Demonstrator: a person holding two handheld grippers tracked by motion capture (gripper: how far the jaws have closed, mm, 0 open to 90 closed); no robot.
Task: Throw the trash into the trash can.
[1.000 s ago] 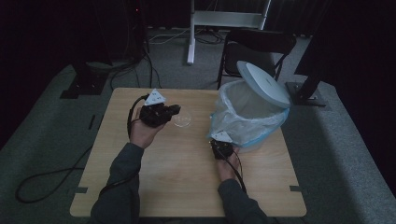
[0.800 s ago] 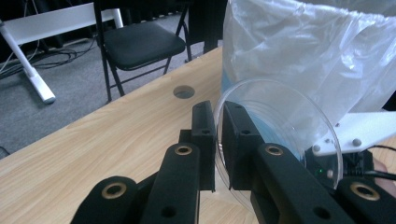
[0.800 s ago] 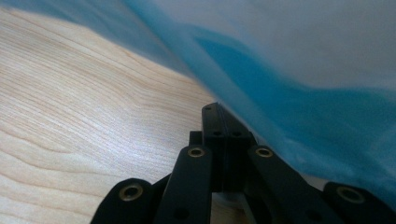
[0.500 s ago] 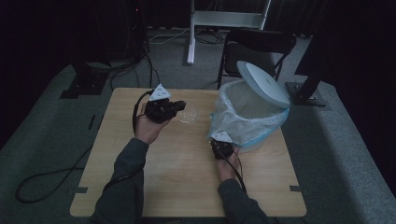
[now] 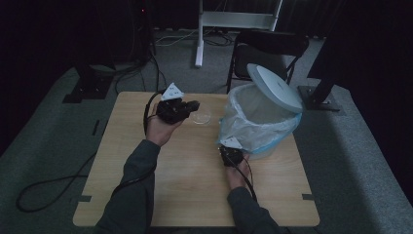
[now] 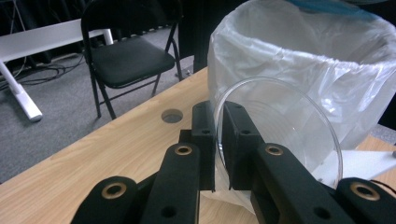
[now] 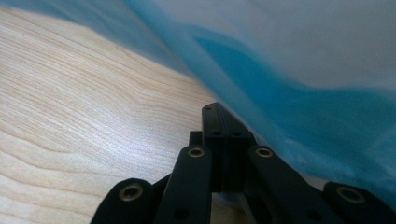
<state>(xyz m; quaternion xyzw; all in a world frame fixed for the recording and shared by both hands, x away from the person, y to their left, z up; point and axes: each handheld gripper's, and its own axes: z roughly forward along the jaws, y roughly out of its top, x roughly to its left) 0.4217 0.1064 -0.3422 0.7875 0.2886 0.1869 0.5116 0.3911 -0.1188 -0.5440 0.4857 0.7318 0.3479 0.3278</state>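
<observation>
My left gripper (image 5: pixel 191 108) hangs above the table's far middle, shut on the rim of a clear round dish (image 5: pixel 201 117). In the left gripper view its jaws (image 6: pixel 218 154) pinch the dish (image 6: pixel 285 135) on edge, tilted upright, in front of the bin (image 6: pixel 303 60). The bin (image 5: pixel 258 124) is blue, lined with a clear plastic bag, and its white lid (image 5: pixel 275 87) stands open. My right gripper (image 5: pixel 232 155) rests by the bin's near left base. In the right gripper view its jaws (image 7: pixel 223 140) are pressed together against the blue bagged wall (image 7: pixel 299 84), with nothing seen between them.
The wooden table (image 5: pixel 195 195) has a round hole (image 6: pixel 172 115) near its far edge. A black folding chair (image 5: pixel 265 46) stands behind the bin, with a white desk leg (image 5: pixel 198 34) beyond. Cables (image 5: pixel 48 185) trail off the table's left side onto the carpet.
My left gripper has carried the clear dish to the right and slightly farther back, toward the bin. The right gripper has stayed at the bin's base.
</observation>
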